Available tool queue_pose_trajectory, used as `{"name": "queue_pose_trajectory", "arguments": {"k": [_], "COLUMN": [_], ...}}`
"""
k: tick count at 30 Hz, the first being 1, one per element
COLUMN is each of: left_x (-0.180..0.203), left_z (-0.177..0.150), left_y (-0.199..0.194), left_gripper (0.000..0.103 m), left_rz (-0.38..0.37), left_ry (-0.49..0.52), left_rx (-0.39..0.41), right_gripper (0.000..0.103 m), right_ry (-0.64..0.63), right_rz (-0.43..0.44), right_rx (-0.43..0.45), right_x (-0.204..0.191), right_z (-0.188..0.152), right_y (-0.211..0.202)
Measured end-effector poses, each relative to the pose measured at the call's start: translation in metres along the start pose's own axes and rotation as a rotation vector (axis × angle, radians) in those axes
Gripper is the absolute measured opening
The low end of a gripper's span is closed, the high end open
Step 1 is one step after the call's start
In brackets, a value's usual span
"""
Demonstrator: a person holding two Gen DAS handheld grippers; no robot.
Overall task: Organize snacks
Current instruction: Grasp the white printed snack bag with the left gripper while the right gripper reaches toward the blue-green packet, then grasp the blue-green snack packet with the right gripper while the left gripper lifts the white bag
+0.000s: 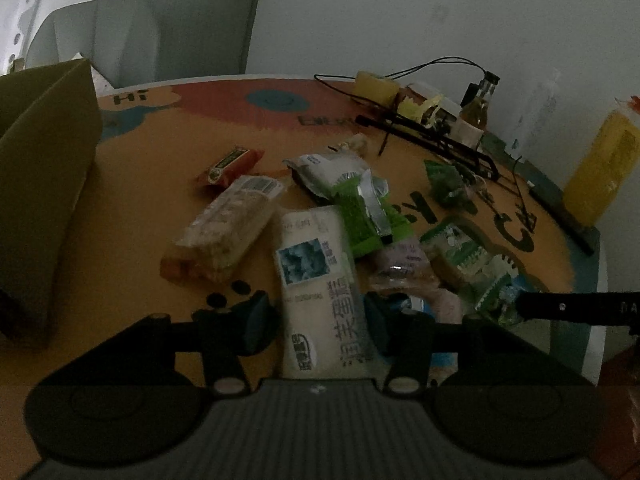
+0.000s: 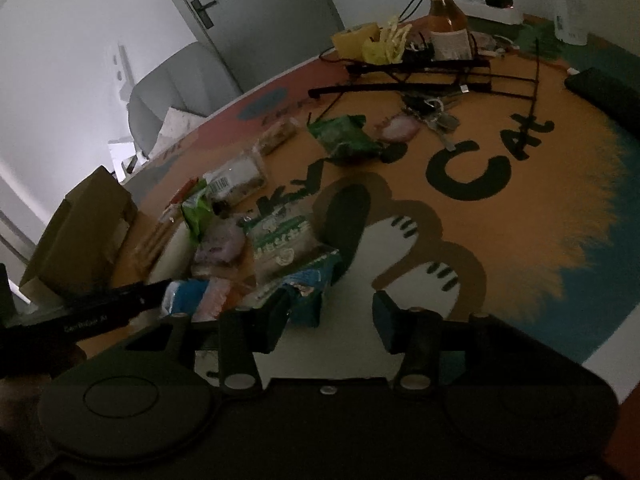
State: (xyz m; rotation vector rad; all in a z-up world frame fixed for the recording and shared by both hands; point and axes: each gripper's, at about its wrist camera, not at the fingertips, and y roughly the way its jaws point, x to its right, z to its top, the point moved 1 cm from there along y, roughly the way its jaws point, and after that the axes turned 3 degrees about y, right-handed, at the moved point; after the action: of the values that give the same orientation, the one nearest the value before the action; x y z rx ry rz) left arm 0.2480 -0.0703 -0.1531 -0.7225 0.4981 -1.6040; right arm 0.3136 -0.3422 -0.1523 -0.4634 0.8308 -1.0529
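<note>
A heap of snack packets lies on the round cartoon-print table (image 1: 132, 200). My left gripper (image 1: 320, 322) is open, its fingers on either side of a long white packet (image 1: 316, 272) with a blue picture; I cannot tell if they touch it. Beside it lie a clear packet of pale bars (image 1: 228, 228), a red packet (image 1: 230, 164) and green packets (image 1: 360, 208). My right gripper (image 2: 330, 320) is open and empty above the table, just right of a blue-green packet (image 2: 308, 288) and a green-white packet (image 2: 280, 240). A brown cardboard box (image 1: 36, 200) stands at the left, also in the right wrist view (image 2: 80, 236).
Black cables and rods (image 1: 440, 136), a glass bottle (image 2: 446, 12), yellow items (image 1: 376, 86), keys (image 2: 432, 116) and a green packet (image 2: 344, 136) lie at the far side. A yellow bottle (image 1: 604, 160) stands at the right edge. A grey chair (image 2: 172, 88) stands beyond the table.
</note>
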Motion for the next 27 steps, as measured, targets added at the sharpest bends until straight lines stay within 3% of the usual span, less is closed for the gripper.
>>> {"name": "queue_pose_trajectory", "arguments": {"k": [5, 7, 9, 12, 14, 17, 27], "left_x": [-0.003, -0.006, -0.007, -0.01, -0.011, -0.013, -0.015], "left_z": [-0.002, -0.002, -0.002, -0.002, -0.002, -0.002, -0.006], "left_y": [-0.004, -0.006, -0.009, -0.014, -0.018, -0.024, -0.046], "left_gripper": [0.036, 0.033, 0.032, 0.029, 0.026, 0.023, 0.018], "left_rz": [0.008, 0.007, 0.004, 0.004, 0.006, 0.01, 0.021], "left_ry": [-0.005, -0.013, -0.018, -0.027, -0.031, -0.03, -0.022], "left_rx": [0.0, 0.003, 0.008, 0.017, 0.024, 0.038, 0.075], "right_gripper": [0.052, 0.056, 0.068, 0.068, 0.061, 0.031, 0.027], "right_ry": [-0.024, -0.031, -0.01, 0.016, 0.028, 0.009, 0.008], "right_rz": [-0.043, -0.055, -0.057, -0.059, -0.083, -0.134, -0.098], "right_rx": [0.02, 0.031, 0.05, 0.085, 0.103, 0.127, 0.191], "right_x": [-0.016, -0.022, -0.025, -0.027, -0.027, -0.031, -0.049], "right_z": [-0.004, -0.007, -0.008, -0.009, -0.01, -0.013, -0.031], "right_y": [0.007, 0.009, 0.009, 0.012, 0.016, 0.019, 0.003]}}
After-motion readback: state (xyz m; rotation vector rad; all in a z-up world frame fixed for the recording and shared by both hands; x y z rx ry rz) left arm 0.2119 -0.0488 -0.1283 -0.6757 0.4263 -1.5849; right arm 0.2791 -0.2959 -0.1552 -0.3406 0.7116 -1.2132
